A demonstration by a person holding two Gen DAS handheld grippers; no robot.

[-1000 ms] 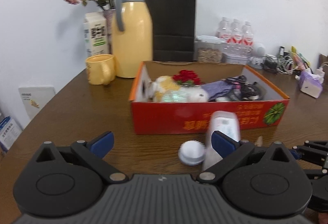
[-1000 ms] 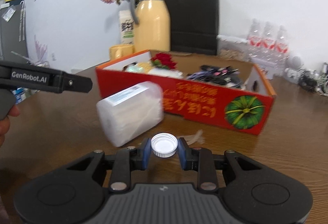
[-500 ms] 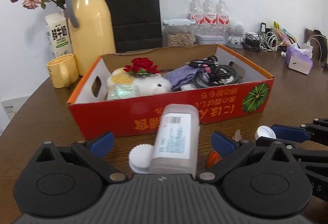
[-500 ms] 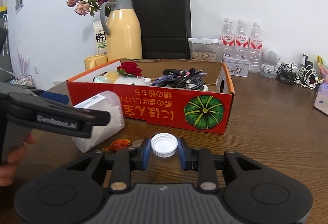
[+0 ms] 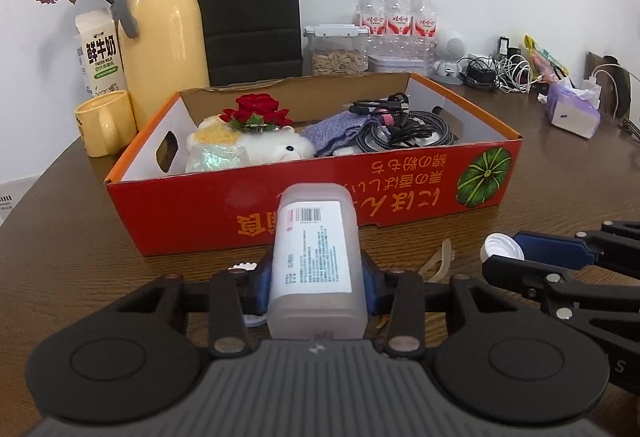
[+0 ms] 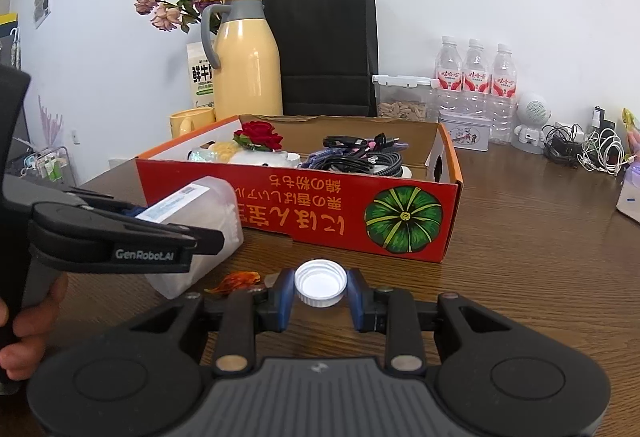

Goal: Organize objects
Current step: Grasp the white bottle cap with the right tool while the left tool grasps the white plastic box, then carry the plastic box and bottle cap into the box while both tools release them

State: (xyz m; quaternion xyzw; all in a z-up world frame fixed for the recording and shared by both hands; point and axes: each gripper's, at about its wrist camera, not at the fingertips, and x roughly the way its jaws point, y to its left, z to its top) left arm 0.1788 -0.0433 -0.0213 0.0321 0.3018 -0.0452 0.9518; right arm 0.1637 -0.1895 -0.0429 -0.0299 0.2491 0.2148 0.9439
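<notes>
Step in hand, by judgement: pickup of a loose container for stowing in the red box (image 5: 304, 213).

- Nearest: left gripper (image 5: 316, 287), jaws closing on the translucent plastic container (image 5: 314, 261), blue pads against both of its sides. Container lying on its side, just in front of the red box, label up.
- Beside it, also in front of the red box: right gripper (image 6: 320, 287), jaws narrow, clamped on the white cap (image 6: 320, 281), open side up.
- On the table (image 6: 540, 257) in front of the red box: small orange scrap (image 6: 236, 281).
- Beyond: red box interior, part filled with a plush toy (image 5: 276, 149), a red flower (image 5: 256, 111) and coiled cables (image 5: 404, 131).
- Behind the red box: yellow jug (image 5: 160, 25), black bag (image 5: 248, 5).

Next move, judged: firm grip confirmed, then lift over the near wall of the red box. Cap possibly belonging to the container; cannot tell.
</notes>
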